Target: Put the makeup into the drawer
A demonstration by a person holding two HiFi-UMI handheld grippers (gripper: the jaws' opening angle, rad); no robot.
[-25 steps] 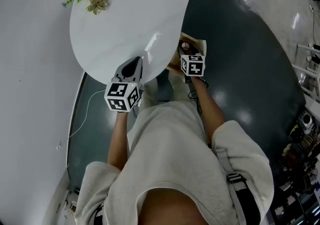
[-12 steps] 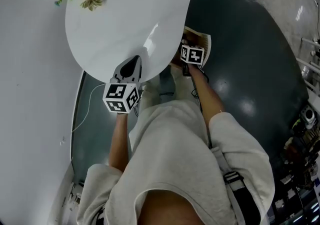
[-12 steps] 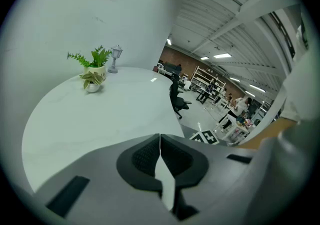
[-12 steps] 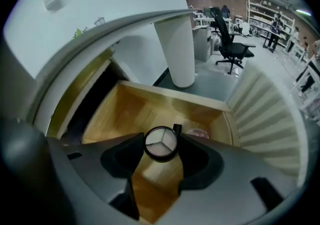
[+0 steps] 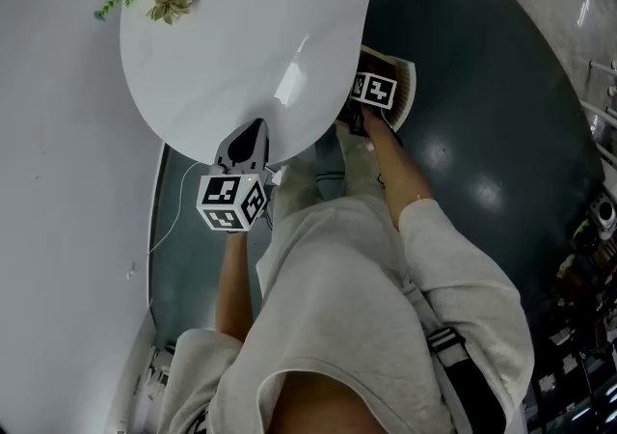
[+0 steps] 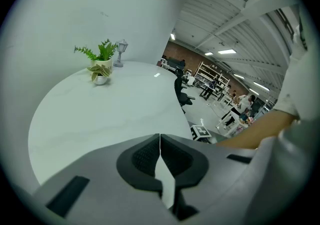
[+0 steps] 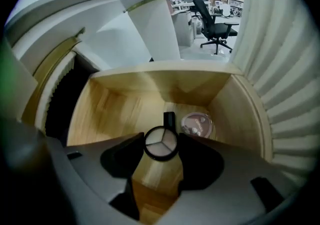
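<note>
Right gripper [image 7: 161, 147] holds a makeup compact above the open drawer [image 7: 112, 111]

Its jaws stand fairly wide, clamped on a round black three-shade eyeshadow compact [image 7: 161, 142] over the wooden drawer, where a second round compact [image 7: 197, 124] lies near the back; the print on its lid is too blurred to read. The left gripper [image 6: 159, 150] has its jaws together, empty, above the white surface [image 6: 100, 114].

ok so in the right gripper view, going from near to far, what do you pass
three-shade compact clamped in the right gripper → pink round compact → back wall of the drawer → black office chair
</note>
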